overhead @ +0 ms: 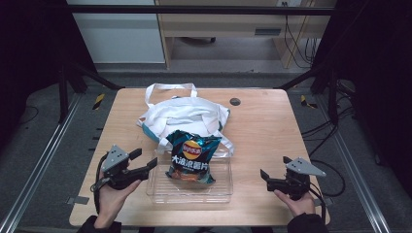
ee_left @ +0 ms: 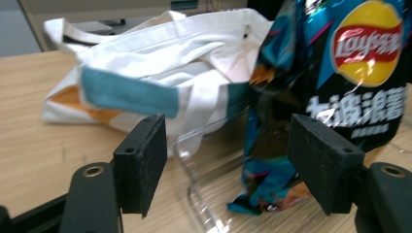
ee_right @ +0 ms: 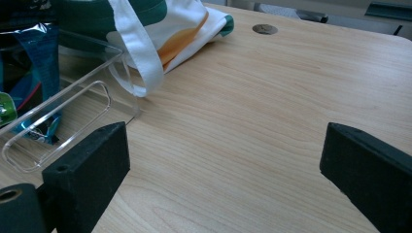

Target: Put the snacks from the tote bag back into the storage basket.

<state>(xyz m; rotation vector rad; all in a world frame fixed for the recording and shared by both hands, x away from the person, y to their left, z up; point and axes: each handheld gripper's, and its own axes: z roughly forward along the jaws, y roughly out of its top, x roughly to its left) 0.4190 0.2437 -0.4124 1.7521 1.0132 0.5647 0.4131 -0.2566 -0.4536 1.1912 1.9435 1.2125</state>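
1. Table (overhead: 262, 126): light wood top with a dark round plug (overhead: 235, 101); grey floor, black frame rails and loose cables around it.
2. Clear tray (overhead: 189, 190) at the near centre holds a chip bag (overhead: 190, 158), which leans against a white tote bag (overhead: 182, 114).
3. Left gripper (overhead: 146, 163): jaws spread, touching the tray's left edge.
4. Right gripper (overhead: 266, 180): jaws spread, empty, well apart from the tray.

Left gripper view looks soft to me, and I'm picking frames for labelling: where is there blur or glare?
Left gripper view: the chip bag is blurred, with glare on the clear tray. Right gripper view: sharp wood grain, tray wall faintly reflective. High view: table evenly lit, surroundings dark.
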